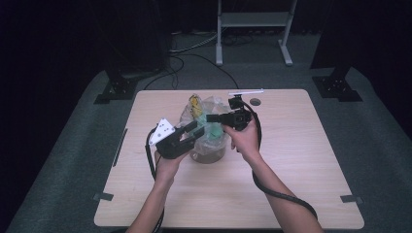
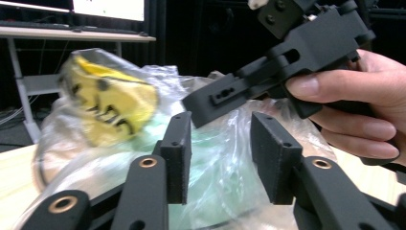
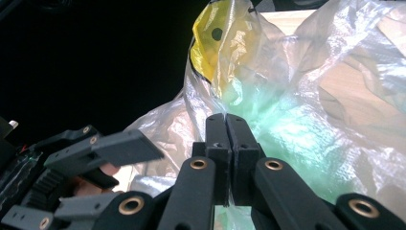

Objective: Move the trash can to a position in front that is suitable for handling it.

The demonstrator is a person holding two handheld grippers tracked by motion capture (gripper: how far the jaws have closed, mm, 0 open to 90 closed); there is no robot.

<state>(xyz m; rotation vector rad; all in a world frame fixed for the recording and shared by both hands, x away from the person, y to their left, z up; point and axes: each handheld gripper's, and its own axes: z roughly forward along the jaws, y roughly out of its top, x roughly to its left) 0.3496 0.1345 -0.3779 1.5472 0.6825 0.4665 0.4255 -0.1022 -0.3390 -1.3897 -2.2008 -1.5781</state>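
A clear plastic bag (image 1: 206, 121) stands mid-table with a yellow item (image 1: 195, 103) at its top and a green item (image 1: 213, 132) lower down. Its base sits in a round brownish container (image 1: 209, 156). My right gripper (image 1: 210, 118) reaches in from the right and is shut on the bag's film; in the right gripper view its jaws (image 3: 225, 132) press together on the plastic bag (image 3: 306, 96). My left gripper (image 1: 194, 133) is open just left of the bag. In the left gripper view it (image 2: 220, 148) frames the bag (image 2: 215, 172), with the yellow item (image 2: 107, 100) beyond.
A small dark disc (image 1: 255, 102) lies near the table's far edge. The wooden table (image 1: 301, 160) has bare surface on the right and at the front. Behind it on the floor stand a white frame (image 1: 252, 22), cables and dark stands.
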